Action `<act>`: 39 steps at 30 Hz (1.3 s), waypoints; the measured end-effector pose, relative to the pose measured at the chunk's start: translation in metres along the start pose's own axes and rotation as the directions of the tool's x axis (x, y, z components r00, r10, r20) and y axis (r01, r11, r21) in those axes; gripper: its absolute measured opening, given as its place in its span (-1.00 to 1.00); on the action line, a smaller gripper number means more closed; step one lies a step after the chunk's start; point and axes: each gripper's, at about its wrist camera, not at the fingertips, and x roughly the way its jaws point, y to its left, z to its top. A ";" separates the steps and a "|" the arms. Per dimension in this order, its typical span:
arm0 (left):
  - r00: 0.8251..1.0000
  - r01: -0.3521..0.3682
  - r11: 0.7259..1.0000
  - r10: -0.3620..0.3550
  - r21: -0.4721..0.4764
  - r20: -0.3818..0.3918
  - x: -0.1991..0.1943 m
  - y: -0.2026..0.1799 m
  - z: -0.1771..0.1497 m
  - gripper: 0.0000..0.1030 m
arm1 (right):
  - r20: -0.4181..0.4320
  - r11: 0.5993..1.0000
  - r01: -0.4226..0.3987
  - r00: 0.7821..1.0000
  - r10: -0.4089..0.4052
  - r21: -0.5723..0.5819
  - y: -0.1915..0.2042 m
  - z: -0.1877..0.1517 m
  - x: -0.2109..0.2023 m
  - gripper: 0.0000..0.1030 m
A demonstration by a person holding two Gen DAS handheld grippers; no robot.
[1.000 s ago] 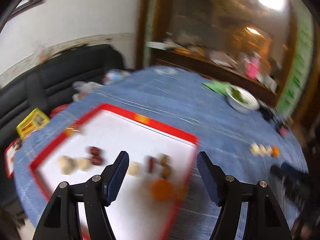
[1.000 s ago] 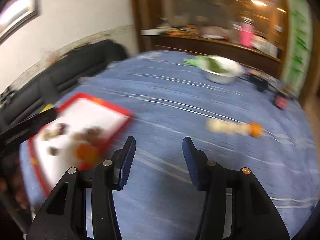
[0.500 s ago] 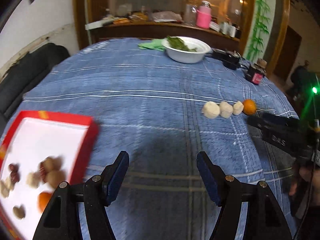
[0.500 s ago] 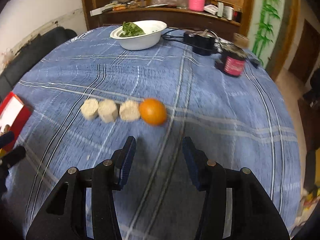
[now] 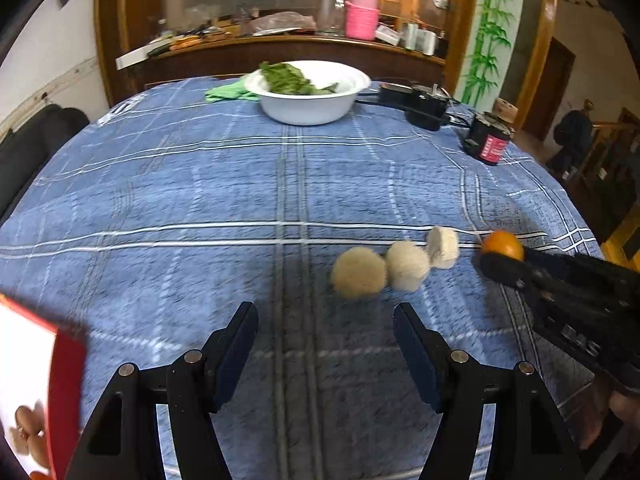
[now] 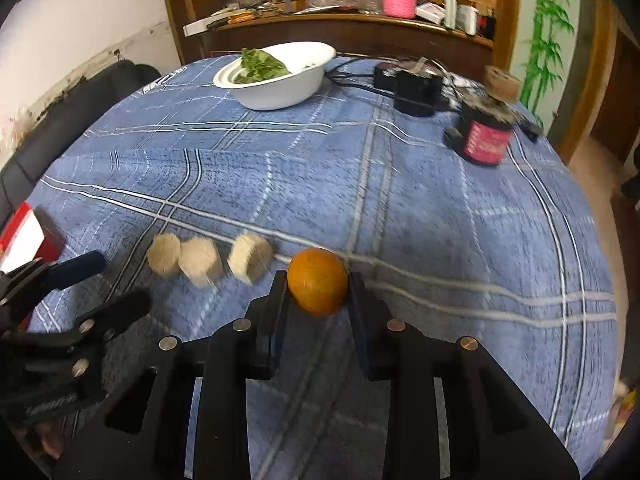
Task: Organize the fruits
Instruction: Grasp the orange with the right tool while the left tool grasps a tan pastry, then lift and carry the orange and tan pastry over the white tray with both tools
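An orange [image 6: 318, 281] lies on the blue checked tablecloth [image 6: 400, 216], between the fingers of my right gripper [image 6: 319, 285], which is shut on it. It also shows in the left wrist view [image 5: 503, 245] at the tip of the right gripper. Three pale beige fruit pieces [image 6: 204, 261] lie in a row just left of the orange, and show in the left wrist view [image 5: 396, 266]. My left gripper [image 5: 325, 344] is open and empty, a little short of the pieces. A red-rimmed white tray [image 5: 38, 396] holding brown fruits sits at the far left.
A white bowl of greens [image 6: 276, 74] stands at the far side of the table, with a black device and cables [image 6: 416, 88] and a dark jar with a red label [image 6: 484, 136] at the far right. A black sofa [image 6: 64, 120] lies beyond the left edge.
Both grippers swung right from the tray toward the row of fruit. My right gripper moved forward and closed around the orange. My left gripper stayed open.
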 end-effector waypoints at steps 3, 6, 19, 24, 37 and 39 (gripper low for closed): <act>1.000 0.009 1.000 -0.009 0.012 -0.001 0.006 -0.006 0.008 0.33 | -0.002 0.999 -0.022 1.000 0.022 0.046 -0.012 -0.007 -0.008 -0.48; 1.000 -0.012 1.000 0.012 0.029 -0.009 0.014 -0.011 0.015 0.31 | 0.004 0.998 -0.025 1.000 0.025 0.064 -0.016 -0.015 -0.015 -0.48; 0.999 -0.033 0.999 0.033 0.004 0.002 -0.010 0.017 -0.009 -0.45 | 0.000 0.997 -0.041 0.999 0.041 0.059 -0.010 -0.033 -0.027 -0.48; 0.999 -0.037 0.999 0.037 -0.023 -0.002 -0.038 0.024 -0.038 -0.45 | 0.006 0.998 -0.053 0.999 0.053 0.039 0.003 -0.045 -0.040 -0.48; 1.000 -0.023 0.998 0.024 -0.060 0.014 -0.111 0.028 -0.104 -0.45 | 0.016 0.996 -0.091 0.996 0.091 -0.004 0.053 -0.094 -0.082 -0.47; 1.000 -0.023 0.998 0.024 -0.058 0.018 -0.117 0.029 -0.110 -0.45 | 0.012 0.996 -0.093 0.996 0.093 -0.005 0.059 -0.101 -0.085 -0.47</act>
